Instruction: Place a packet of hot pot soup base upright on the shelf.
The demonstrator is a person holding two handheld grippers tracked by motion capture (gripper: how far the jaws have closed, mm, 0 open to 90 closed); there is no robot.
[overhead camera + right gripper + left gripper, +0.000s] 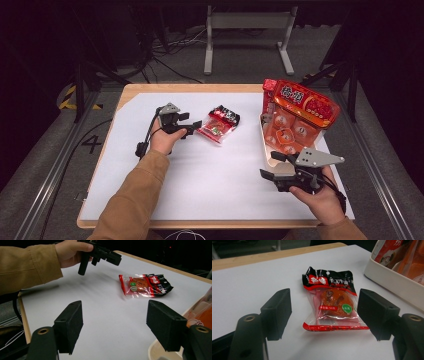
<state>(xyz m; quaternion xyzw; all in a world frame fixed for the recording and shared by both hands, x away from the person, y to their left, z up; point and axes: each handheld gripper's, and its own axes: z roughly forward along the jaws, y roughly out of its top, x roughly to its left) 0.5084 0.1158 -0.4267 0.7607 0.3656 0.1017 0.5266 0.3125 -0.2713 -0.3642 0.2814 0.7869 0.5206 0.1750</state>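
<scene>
Where tray (265, 150) flanks snack packet (218, 124): bare tabletop (210, 175).

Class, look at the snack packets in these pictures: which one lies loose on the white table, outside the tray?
The small black-and-red snack packet, flat on the table before the left gripper. The big red packs stand in the white tray.

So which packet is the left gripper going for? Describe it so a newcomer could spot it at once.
On the white table, look left of the white tray of big orange-red bags. The small snack packet lies flat and alone just ahead of the open left gripper. Unlike the bags, it is small and clear, with a black top and red edges.
</scene>
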